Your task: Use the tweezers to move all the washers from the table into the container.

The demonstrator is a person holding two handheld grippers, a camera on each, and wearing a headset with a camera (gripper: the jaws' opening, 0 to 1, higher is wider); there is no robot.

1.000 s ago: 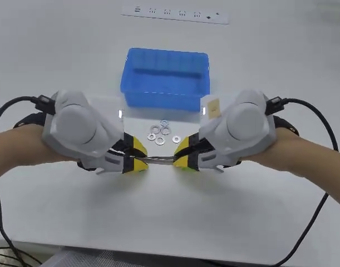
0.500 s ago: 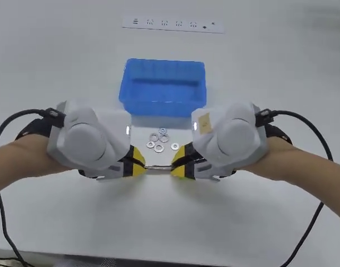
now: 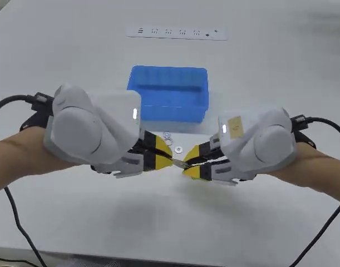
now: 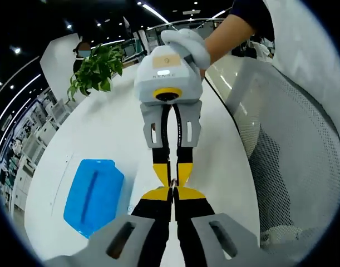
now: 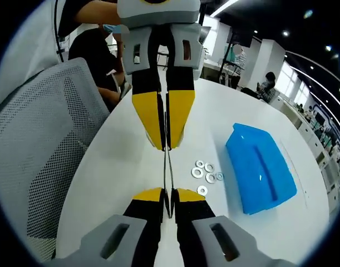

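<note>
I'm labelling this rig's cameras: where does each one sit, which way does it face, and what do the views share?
Head view: on the person's head, facing forward and down at the table; both forearms, the left hand-held gripper and the right hand-held gripper show.
Left gripper view: rides the left hand-held gripper, looking along its own jaws straight at the right hand-held gripper.
Right gripper view: rides the right hand-held gripper, facing the left one, washers beside.
Shared: all three show the tweezers gripped by both, and the blue container.
</note>
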